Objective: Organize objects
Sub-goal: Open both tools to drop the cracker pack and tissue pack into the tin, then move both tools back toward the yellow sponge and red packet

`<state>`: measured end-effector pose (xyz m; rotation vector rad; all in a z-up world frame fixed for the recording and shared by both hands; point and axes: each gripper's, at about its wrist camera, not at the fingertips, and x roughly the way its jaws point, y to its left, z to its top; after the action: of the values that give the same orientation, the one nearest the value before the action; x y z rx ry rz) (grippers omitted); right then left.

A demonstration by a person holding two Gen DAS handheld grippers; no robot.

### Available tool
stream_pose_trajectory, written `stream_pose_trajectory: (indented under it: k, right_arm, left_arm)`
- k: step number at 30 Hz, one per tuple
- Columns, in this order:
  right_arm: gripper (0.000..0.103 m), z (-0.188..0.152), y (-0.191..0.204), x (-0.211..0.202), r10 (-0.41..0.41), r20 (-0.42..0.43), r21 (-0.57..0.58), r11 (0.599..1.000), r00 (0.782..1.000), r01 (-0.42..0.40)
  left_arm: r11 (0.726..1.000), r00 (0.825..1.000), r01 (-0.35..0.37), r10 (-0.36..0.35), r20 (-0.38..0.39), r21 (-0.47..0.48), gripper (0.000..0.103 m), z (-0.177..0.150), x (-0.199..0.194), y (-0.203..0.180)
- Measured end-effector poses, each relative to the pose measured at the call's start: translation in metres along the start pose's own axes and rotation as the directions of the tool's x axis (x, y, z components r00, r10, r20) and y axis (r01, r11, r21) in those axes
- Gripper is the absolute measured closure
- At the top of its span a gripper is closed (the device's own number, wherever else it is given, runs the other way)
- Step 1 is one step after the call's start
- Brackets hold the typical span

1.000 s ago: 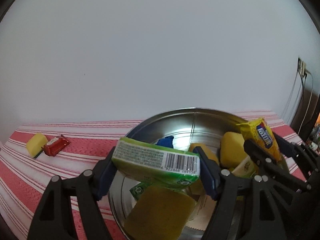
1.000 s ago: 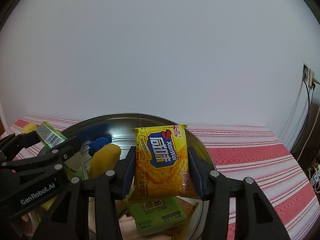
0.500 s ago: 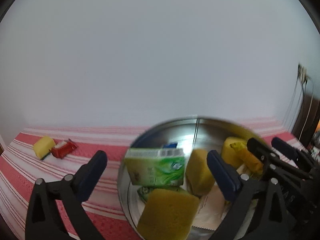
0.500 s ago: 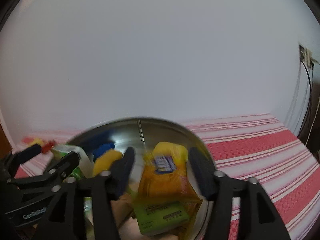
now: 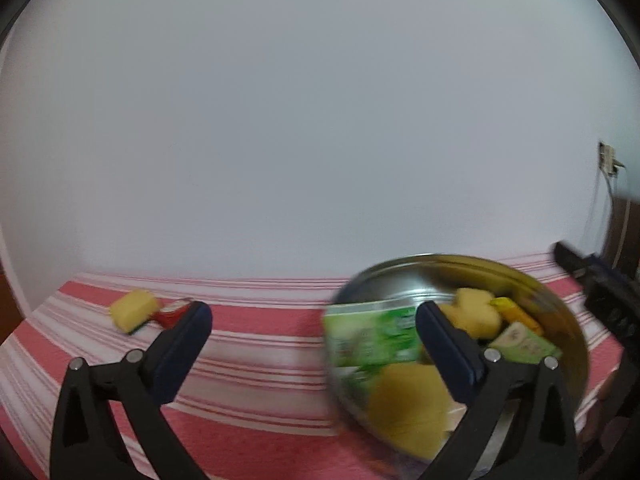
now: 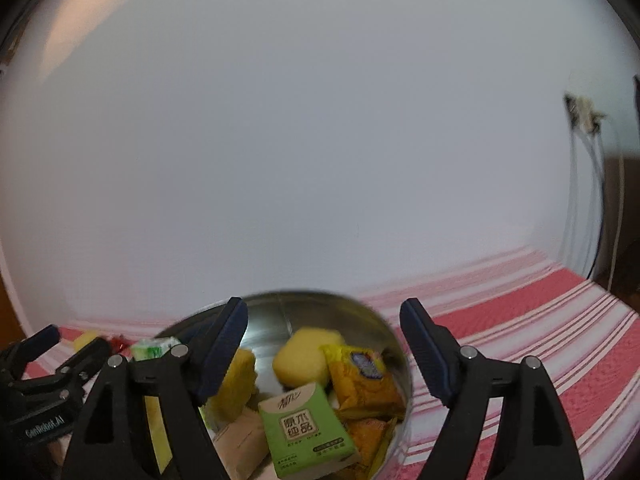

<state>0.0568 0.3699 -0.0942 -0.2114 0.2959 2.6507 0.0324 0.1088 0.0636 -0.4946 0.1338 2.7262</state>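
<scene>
Left of our left tongs (image 5: 312, 334), just past the left finger, we see a yellow sponge block (image 5: 134, 311) touching a small red wrapped snack (image 5: 173, 312) on the red-and-white striped cloth (image 5: 256, 354). Those tongs stand wide open, empty. Behind their right finger a round steel bowl (image 5: 560, 308) holds a green tissue pack (image 5: 372, 336), blurred. Our right tongs (image 6: 324, 344) are spread apart too, gripping nothing; between and below their fingers, in the bowl, lie a light-green paper tissue packet (image 6: 310, 428) and a yellow biscuit packet (image 6: 364, 380).
</scene>
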Motion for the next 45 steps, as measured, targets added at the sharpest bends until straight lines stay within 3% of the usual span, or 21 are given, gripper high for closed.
stream_pose_trajectory:
  k: [4,9,17,25,37,45]
  right_arm:
    - [0.022,0.000,0.007,-0.024,-0.075,0.089,-0.042,0.996,0.993,0.079]
    - [0.022,-0.007,0.013,-0.032,-0.124,0.108,-0.022,0.992,0.986,0.127]
    - [0.022,-0.001,0.016,-0.060,-0.201,0.119,0.053,0.979,0.972,0.196]
    - [0.022,-0.006,0.069,-0.059,-0.109,0.098,0.004,0.994,0.989,0.109]
    - [0.022,-0.022,0.180,-0.030,0.079,0.043,-0.054,0.996,0.996,-0.077]
    - [0.022,-0.031,0.241,0.025,0.172,-0.122,-0.084,0.980,0.977,-0.183]
  left_arm:
    - [0.998,0.999,-0.031,0.030,-0.017,-0.050,0.000,-0.004,0.003,0.027]
    - [0.996,0.997,-0.076,0.076,-0.006,-0.047,0.000,-0.007,0.006,0.048]
    - [0.996,0.996,-0.089,0.088,-0.015,-0.031,0.000,-0.013,0.003,0.060]
    - [0.988,0.989,-0.148,0.148,0.003,0.054,0.000,-0.019,0.003,0.087]
    - [0.960,0.961,-0.276,0.273,-0.041,-0.059,0.000,-0.019,0.023,0.207]
    - [0.920,0.924,-0.381,0.375,-0.078,-0.096,0.000,-0.016,0.044,0.277]
